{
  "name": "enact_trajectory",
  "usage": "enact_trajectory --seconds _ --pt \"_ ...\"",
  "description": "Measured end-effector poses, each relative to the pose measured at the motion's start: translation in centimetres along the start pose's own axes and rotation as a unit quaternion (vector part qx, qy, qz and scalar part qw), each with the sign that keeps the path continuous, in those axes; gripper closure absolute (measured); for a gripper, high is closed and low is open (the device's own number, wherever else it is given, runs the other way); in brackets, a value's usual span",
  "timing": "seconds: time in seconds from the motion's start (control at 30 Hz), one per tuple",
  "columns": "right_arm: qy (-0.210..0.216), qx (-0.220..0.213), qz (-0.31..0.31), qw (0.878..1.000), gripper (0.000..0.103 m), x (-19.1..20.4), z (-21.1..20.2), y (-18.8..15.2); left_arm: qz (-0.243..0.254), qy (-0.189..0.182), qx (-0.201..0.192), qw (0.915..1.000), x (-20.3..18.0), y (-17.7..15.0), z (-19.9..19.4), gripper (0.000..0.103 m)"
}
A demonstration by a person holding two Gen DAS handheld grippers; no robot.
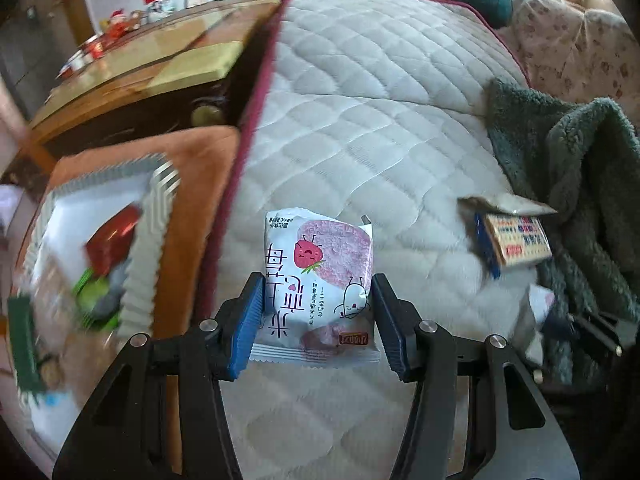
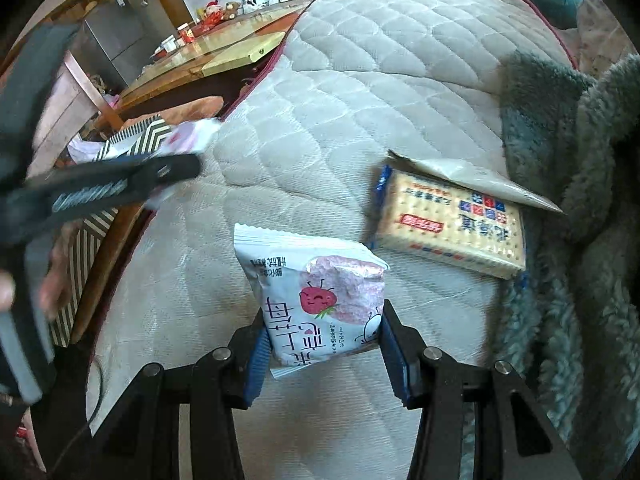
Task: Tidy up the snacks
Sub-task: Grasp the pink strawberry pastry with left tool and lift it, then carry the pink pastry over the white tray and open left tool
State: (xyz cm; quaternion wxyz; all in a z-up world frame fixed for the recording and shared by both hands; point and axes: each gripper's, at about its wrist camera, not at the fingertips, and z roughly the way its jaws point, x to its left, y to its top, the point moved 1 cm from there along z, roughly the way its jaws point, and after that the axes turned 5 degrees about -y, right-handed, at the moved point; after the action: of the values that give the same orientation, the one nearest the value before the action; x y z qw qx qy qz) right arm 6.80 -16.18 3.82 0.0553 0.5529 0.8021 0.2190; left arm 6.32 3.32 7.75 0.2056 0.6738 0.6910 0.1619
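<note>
My left gripper (image 1: 318, 304) is shut on a white strawberry snack packet (image 1: 320, 276), held above the quilted cushion (image 1: 360, 120). My right gripper (image 2: 324, 340) is shut on a second white strawberry snack packet (image 2: 316, 296). The left gripper also shows blurred at the left of the right wrist view (image 2: 120, 184). A cracker pack (image 2: 448, 224) lies on the cushion to the right; it also shows in the left wrist view (image 1: 516, 240). A striped-rim box (image 1: 100, 248) holding several snacks stands left of the cushion.
A green fleece blanket (image 1: 568, 168) lies at the right, next to the cracker pack. An orange stool top (image 1: 196, 184) bears the box. A wooden table (image 1: 140, 68) with small items stands at the back left.
</note>
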Motion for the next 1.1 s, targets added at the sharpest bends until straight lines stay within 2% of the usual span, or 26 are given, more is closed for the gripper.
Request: enact_trajectory --seconds 0.27,0.57,0.8,1.1 --pt "0.005 -0.003 -0.032 0.999 0.055 5.1 -0.7 0.4 -0.022 0.037 -0.035 0.9984 3.2 -3.3 -4.6 0.05" --pt "0.019 -0.008 -0.101 0.995 0.055 12.3 -1.2 2.1 -0.062 0.067 -0.071 0.9933 8.3 -4.4 -8.4 0.05" --pt "0.025 -0.013 -0.141 0.99 0.055 16.7 -1.1 4.2 -0.105 0.088 -0.081 0.9872 12.2 -4.9 -9.6 0.05" --pt "0.037 -0.019 -0.187 0.981 0.055 22.2 -0.6 6.6 -0.159 0.111 -0.073 0.9782 16.9 -6.1 -9.6 0.05"
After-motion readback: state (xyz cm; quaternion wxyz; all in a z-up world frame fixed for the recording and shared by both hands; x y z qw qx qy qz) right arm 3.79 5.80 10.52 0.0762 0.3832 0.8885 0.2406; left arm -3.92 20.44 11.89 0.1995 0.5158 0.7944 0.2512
